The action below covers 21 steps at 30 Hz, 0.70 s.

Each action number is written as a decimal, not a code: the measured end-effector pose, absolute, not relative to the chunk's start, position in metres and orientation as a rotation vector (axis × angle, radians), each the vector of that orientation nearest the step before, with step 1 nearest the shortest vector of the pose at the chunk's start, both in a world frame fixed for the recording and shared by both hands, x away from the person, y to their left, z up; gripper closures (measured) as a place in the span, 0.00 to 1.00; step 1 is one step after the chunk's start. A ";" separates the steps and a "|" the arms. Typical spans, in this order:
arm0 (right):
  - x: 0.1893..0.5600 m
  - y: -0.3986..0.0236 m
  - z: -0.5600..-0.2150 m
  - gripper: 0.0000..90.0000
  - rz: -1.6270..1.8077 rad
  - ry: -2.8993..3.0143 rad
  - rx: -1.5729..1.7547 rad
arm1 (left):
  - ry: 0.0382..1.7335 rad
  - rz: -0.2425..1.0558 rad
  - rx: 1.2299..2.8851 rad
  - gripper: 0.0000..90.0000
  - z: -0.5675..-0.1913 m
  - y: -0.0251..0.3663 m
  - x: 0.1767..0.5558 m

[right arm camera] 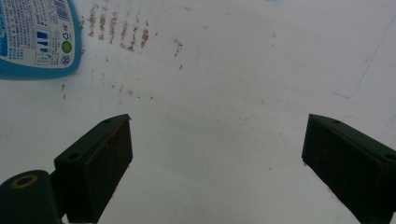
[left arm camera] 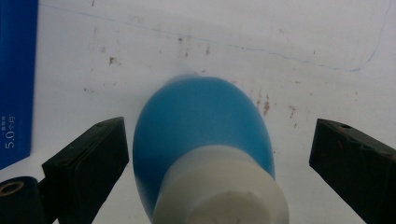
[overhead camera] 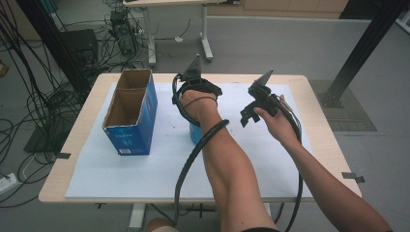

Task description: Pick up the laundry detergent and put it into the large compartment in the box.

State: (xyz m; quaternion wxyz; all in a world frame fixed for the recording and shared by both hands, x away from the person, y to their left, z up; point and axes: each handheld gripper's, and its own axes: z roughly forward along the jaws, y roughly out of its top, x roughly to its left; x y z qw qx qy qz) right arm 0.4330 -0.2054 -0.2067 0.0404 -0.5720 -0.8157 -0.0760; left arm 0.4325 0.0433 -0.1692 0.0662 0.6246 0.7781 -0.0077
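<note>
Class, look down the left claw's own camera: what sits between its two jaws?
A blue bottle with a white cap sits between the open jaws of the left claw, untouched, in the left gripper view.

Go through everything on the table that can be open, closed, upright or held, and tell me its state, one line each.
Box: open at the top, upright.
Blue bottle: white cap on, between the left jaws, not clamped.
Left hand-held gripper: open, straddling the bottle.
Right hand-held gripper: open, holding nothing, above the white mat.
</note>
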 end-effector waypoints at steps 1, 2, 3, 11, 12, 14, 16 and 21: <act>0.433 -0.205 -0.207 0.09 -0.233 -2.499 -1.752 | 2.342 -0.027 1.885 0.06 -0.169 0.043 0.433; 0.433 -0.205 -0.207 0.09 -0.232 -2.500 -1.752 | 2.341 -0.027 1.890 0.06 -0.169 0.043 0.433; 0.433 -0.206 -0.206 0.09 -0.233 -2.497 -1.753 | 2.340 -0.025 1.890 0.06 -0.169 0.043 0.433; 0.433 -0.208 -0.206 0.09 -0.232 -2.496 -1.761 | 2.336 -0.015 1.901 0.06 -0.169 0.040 0.433; 0.433 -0.208 -0.206 0.09 -0.234 -2.497 -1.759 | 2.336 -0.016 1.902 0.06 -0.168 0.040 0.434; 0.432 -0.208 -0.206 0.09 -0.236 -2.496 -1.760 | 2.331 -0.016 1.906 0.06 -0.168 0.040 0.433; 0.432 -0.208 -0.205 0.09 -0.236 -2.497 -1.763 | 2.331 -0.012 1.905 0.06 -0.167 0.039 0.433; 0.431 -0.208 -0.205 0.09 -0.241 -2.493 -1.764 | 2.337 -0.011 1.895 0.06 -0.168 0.040 0.431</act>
